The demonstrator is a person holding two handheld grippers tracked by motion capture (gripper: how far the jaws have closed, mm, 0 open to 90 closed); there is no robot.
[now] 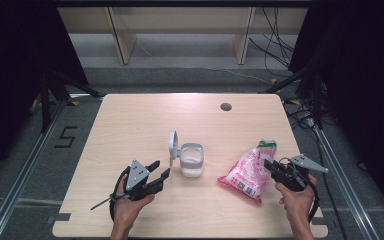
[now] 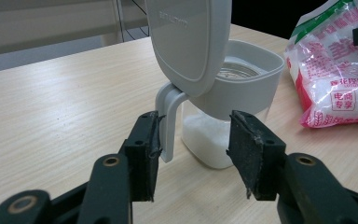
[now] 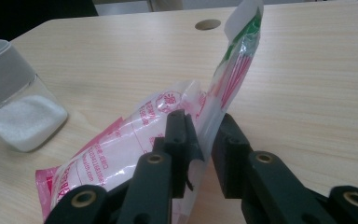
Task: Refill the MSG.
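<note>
A clear plastic container point(image 1: 191, 160) with white grains in its bottom stands mid-table, its grey hinged lid point(image 1: 173, 146) flipped up on the left side. My left gripper point(image 1: 163, 168) sits just left of it, open; in the left gripper view the jaws point(image 2: 193, 135) flank the container point(image 2: 223, 93) and the lid's hinge arm without touching. A pink and white plastic bag point(image 1: 247, 172) with a green top lies to the right. My right gripper point(image 1: 269, 165) is at its right edge. In the right gripper view the bag's thin film point(image 3: 168, 121) passes loosely between the parted jaws point(image 3: 205, 130).
The light wooden table point(image 1: 130, 120) has a round cable hole point(image 1: 225, 106) near its far edge. Dark stands and loose cables lie on the floor past both sides. The table's front edge runs just below both hands.
</note>
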